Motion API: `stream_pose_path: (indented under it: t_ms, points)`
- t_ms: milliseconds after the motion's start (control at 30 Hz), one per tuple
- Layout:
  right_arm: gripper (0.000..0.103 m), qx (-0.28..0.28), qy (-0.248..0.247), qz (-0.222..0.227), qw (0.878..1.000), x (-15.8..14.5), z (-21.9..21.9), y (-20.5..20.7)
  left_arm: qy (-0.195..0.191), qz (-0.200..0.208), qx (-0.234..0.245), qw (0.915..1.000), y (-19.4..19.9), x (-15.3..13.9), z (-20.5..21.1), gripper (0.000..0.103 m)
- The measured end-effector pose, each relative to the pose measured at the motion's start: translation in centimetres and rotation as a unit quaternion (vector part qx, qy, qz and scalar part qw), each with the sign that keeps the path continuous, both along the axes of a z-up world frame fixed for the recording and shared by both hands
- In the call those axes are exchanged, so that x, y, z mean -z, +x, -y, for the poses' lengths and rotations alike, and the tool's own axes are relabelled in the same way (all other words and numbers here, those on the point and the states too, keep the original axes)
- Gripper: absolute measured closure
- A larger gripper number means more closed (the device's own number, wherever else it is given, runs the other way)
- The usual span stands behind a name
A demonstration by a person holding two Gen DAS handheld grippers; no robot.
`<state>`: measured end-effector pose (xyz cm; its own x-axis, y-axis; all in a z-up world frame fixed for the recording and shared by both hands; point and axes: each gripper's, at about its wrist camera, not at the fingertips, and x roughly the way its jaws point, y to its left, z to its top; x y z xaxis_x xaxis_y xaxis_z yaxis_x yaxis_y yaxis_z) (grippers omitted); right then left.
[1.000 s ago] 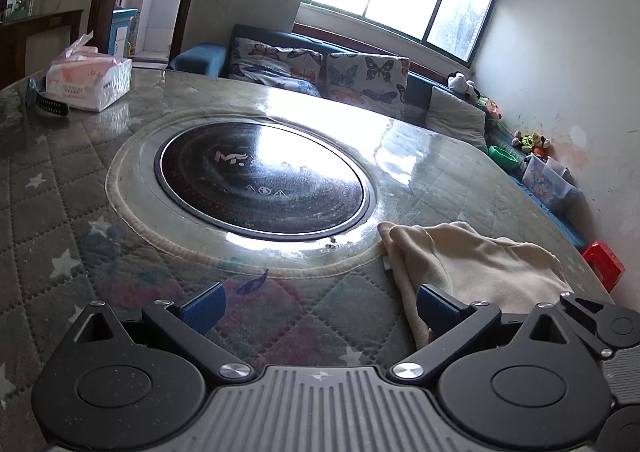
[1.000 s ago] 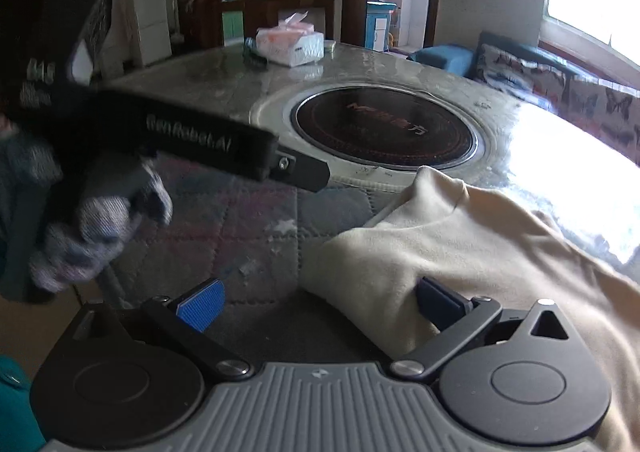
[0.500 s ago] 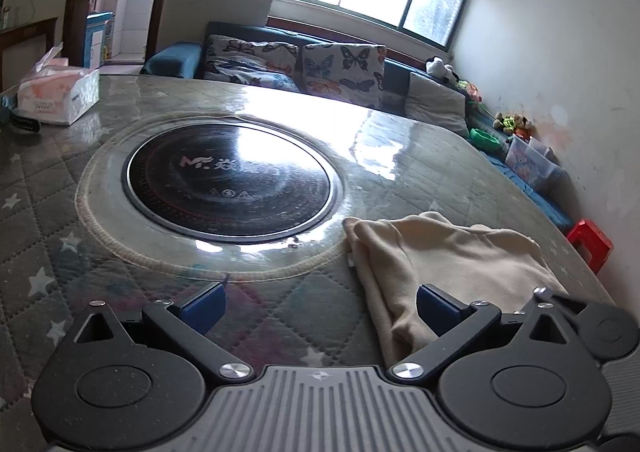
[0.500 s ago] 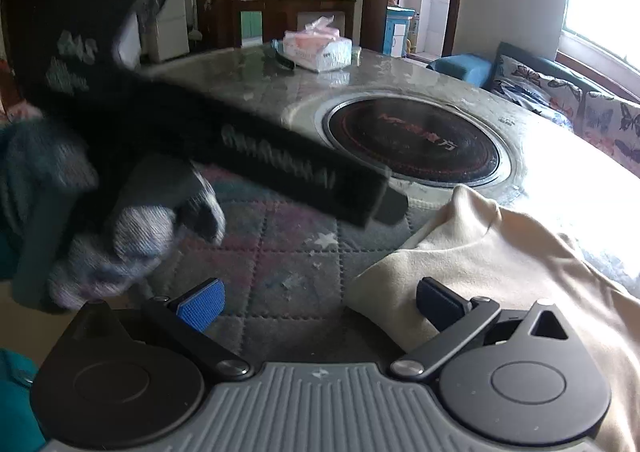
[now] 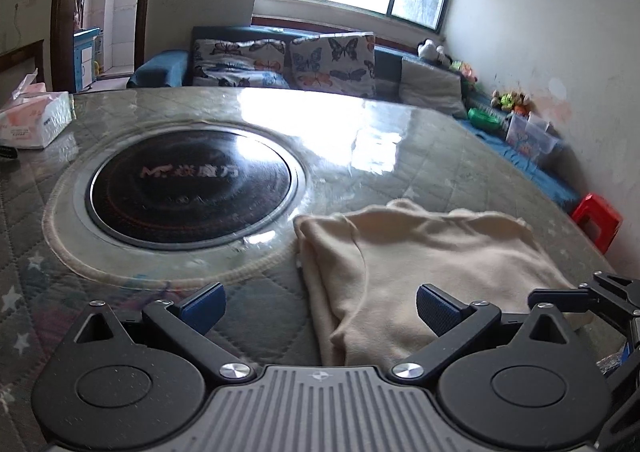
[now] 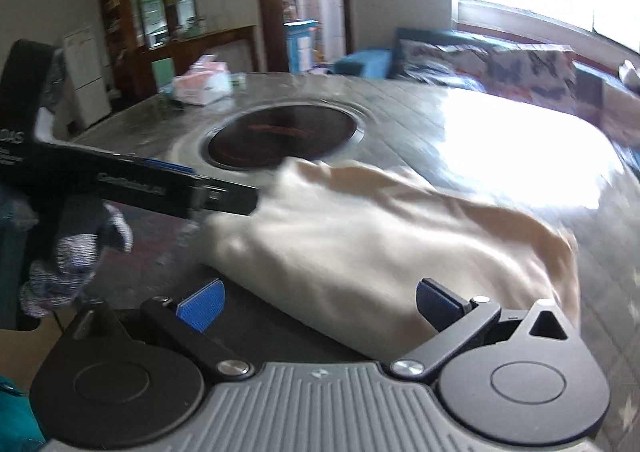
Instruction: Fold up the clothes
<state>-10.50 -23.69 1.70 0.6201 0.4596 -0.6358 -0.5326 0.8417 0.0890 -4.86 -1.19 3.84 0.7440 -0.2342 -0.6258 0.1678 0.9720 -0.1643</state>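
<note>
bare quilted table point(image 5: 260, 316) left of cream garment point(image 5: 420, 264), tissue box point(image 5: 34, 120) far corner

We see cream cloth point(image 5: 420, 252), soft, matt, bit fuzzy. Table top point(image 5: 400, 148) shiny, clear cover over quilted cloth with stars. Round cooker plate point(image 5: 188, 184) black, glossy glass, metal ring. Left gripper point(image 5: 318, 302) matt black plastic, blue ribbed pads point(image 5: 202, 302), shiny metal screws. Tissue pack point(image 5: 34, 120) thin crinkly plastic

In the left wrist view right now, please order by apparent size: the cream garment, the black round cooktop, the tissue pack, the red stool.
1. cream garment and black round cooktop: alike, unsure
2. tissue pack
3. red stool, though it stands farther away
</note>
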Motion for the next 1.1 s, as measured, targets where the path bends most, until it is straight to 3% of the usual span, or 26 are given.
stream_pose_path:
  t_ms: [233,433,567,800,933,967,1100]
  points:
    - [0.0,-0.004,0.03,-0.011,0.999,1.4,3.0,0.2,0.037,-0.024,-0.025,0.9987,0.5,1.6,0.9,0.0]
    - [0.0,0.004,0.053,0.015,0.998,-0.2,4.7,0.4,0.045,-0.017,-0.037,0.9982,0.4,0.8,1.0,0.0]
    - [0.0,0.038,0.054,-0.018,0.998,1.3,6.2,1.5,0.054,-0.02,-0.035,0.9977,0.8,1.0,1.5,0.0]
    - [0.0,0.061,0.057,0.004,0.997,0.6,8.0,1.5,0.034,-0.012,-0.034,0.9988,0.8,0.4,0.9,0.0]
    - [0.0,0.067,0.059,-0.01,0.996,1.0,8.2,3.4,0.041,-0.015,-0.032,0.9985,1.3,0.9,1.4,0.0]
    - [0.0,0.073,0.057,-0.023,0.995,1.7,8.1,4.0,0.046,-0.02,-0.033,0.9982,1.5,1.2,1.5,0.0]
    - [0.0,0.066,0.029,-0.004,0.997,1.6,7.1,3.4,0.04,-0.027,-0.034,0.9982,1.5,1.7,0.9,0.0]
